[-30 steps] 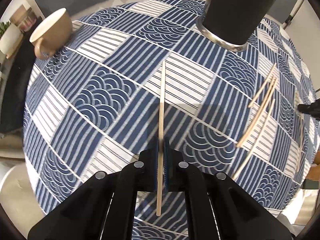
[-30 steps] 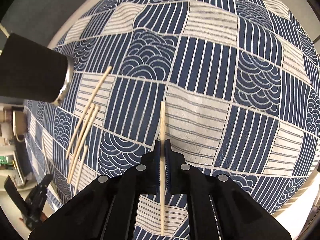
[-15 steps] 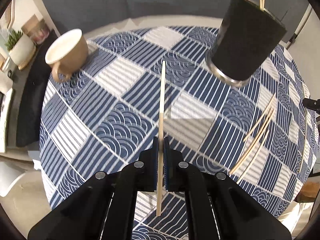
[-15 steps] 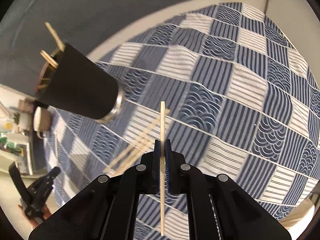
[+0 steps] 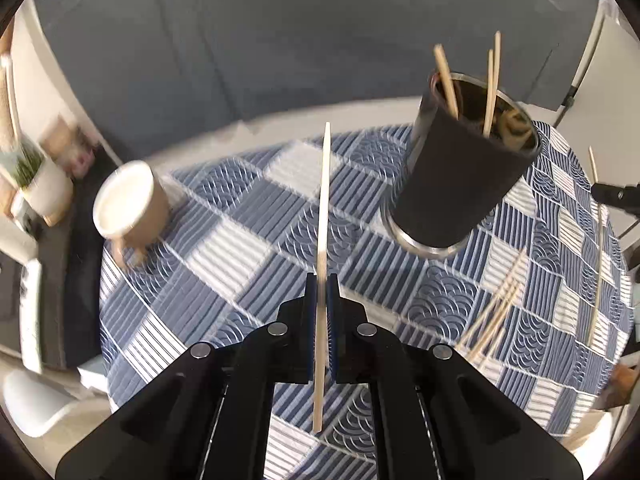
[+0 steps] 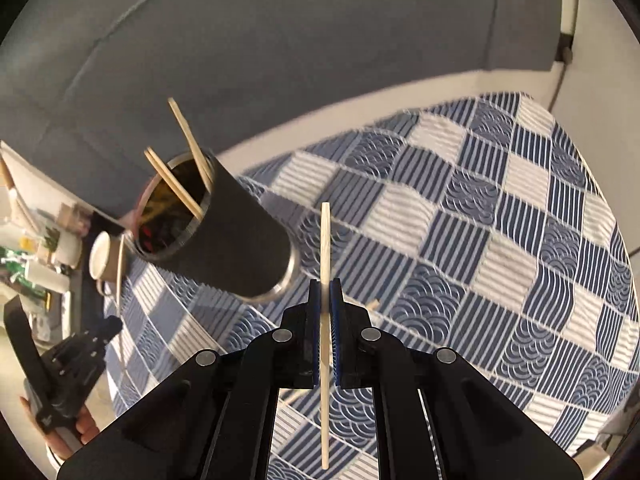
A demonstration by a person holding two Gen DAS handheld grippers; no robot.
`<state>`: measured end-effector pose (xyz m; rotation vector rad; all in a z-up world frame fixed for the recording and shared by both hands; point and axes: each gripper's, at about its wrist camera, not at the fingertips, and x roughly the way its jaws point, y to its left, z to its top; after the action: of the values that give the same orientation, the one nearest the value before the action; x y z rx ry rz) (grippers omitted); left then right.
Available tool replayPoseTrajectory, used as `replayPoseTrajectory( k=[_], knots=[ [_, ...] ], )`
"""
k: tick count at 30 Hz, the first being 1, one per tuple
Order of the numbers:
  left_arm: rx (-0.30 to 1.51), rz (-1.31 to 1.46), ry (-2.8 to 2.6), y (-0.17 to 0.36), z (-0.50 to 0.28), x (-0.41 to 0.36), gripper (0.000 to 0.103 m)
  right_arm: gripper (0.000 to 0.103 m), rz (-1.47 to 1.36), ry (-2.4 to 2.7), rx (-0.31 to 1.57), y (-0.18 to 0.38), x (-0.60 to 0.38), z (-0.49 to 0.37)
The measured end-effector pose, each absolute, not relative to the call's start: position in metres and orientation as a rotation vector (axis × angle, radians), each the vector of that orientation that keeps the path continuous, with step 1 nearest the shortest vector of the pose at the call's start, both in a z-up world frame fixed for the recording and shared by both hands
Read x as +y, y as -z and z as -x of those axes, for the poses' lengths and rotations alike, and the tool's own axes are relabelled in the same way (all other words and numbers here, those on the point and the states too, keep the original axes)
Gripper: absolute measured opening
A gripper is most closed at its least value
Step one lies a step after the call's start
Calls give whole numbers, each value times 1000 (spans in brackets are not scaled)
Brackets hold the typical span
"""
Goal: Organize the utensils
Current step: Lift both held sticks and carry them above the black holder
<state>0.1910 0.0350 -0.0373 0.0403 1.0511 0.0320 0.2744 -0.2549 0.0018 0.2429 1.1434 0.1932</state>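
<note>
Gripping one wooden chopstick (image 5: 322, 216), the left gripper (image 5: 321, 292) is seen clamped above the blue patchwork tablecloth (image 5: 240, 240). A second chopstick (image 6: 325, 248) is pinched by the right gripper (image 6: 325, 296). The black tumbler (image 5: 460, 184), holding several chopsticks, is set upright nearby; loose chopsticks (image 5: 494, 316) are left beside it. A beige mug (image 5: 128, 208) is noted.

Black tumbler (image 5: 460, 184), sticks jutting from it, stands amid open tablecloth (image 5: 240, 248); mug (image 5: 128, 204) well apart.
</note>
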Motion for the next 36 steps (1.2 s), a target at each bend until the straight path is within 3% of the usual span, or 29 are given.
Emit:
replayPoseTrajectory(
  k=[20, 36],
  knots=[
    [801, 56, 125, -54, -225, -3, 5, 5, -261, -365, 854, -105, -214, -298],
    [630, 252, 266, -58, -267, 2, 5, 5, -218, -534, 613, -128, -180, -323]
  ],
)
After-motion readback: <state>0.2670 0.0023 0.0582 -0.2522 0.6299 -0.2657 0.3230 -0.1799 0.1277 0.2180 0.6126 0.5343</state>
